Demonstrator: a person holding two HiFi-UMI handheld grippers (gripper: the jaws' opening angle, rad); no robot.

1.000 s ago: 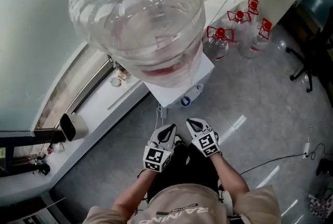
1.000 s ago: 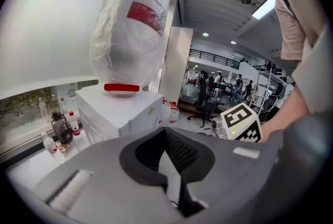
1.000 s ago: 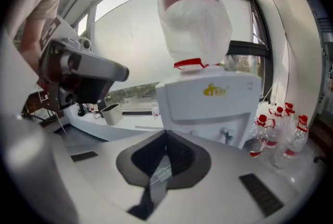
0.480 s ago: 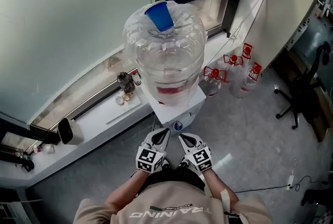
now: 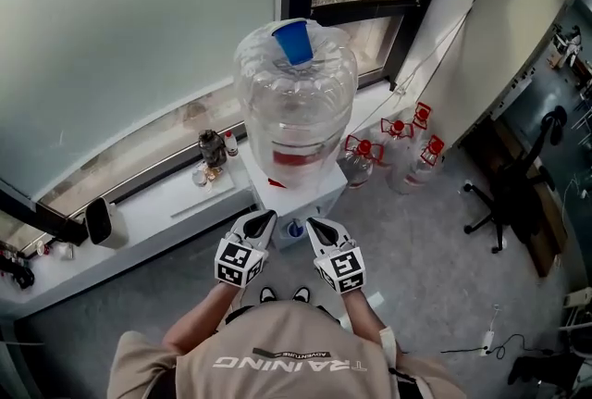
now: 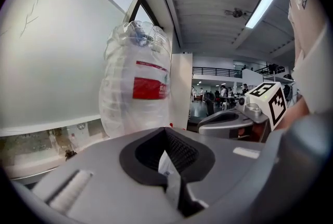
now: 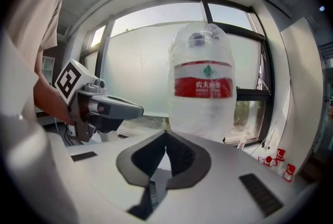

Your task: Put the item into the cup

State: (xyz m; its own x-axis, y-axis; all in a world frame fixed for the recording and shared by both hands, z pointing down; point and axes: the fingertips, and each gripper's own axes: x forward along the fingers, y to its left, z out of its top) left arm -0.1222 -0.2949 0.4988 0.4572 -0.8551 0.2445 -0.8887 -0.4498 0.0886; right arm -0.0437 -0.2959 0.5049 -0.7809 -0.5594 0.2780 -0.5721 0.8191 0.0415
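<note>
Head view shows the left hand-held gripper (image 5: 263, 220) and the right hand-held gripper (image 5: 315, 224) side by side at waist height, both pointing at the white water dispenser (image 5: 298, 195) just in front of them. A large clear plastic water bottle with a red label (image 5: 296, 115) stands on the dispenser, and a small blue cup (image 5: 294, 43) rests on its top, well above both hand-held grippers and well apart from them. Each gripper view shows that tool's jaws clenched tip to tip, with only a pale sliver showing in the hollow behind the tips; I cannot tell whether either one holds anything. Several small clear jugs with red caps (image 5: 399, 151) stand on the grey floor (image 5: 435, 277) to the dispenser's right, and a white window ledge (image 5: 153, 214) runs off to its left.
</note>
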